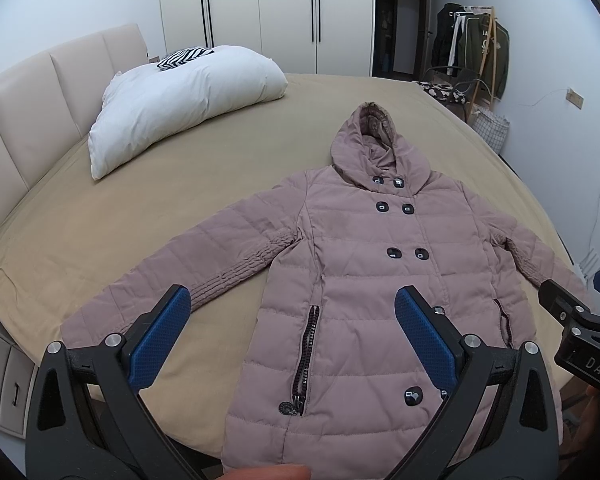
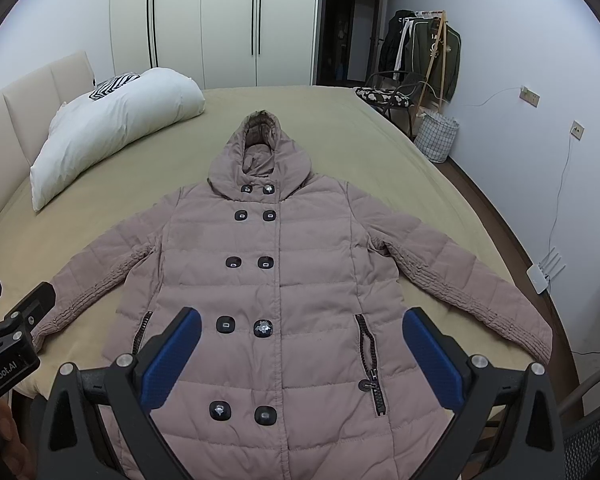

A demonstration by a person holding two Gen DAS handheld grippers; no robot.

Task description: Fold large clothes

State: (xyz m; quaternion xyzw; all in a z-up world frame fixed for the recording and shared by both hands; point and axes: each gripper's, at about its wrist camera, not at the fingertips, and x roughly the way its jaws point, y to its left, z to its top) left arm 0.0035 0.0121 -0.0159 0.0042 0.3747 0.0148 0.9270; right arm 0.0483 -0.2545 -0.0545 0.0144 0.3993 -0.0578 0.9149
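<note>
A mauve quilted hooded coat lies face up and buttoned on the bed, hood toward the far side, both sleeves spread outward. My left gripper hovers open above the coat's lower left part, nothing between its blue pads. My right gripper hovers open above the lower front, near the buttons and the right pocket zip. Each gripper shows at the edge of the other's view: the right one, the left one.
The bed has a tan sheet and a padded headboard on the left. A white pillow lies beyond the left sleeve. A clothes rack, chair and laundry basket stand past the bed's right edge.
</note>
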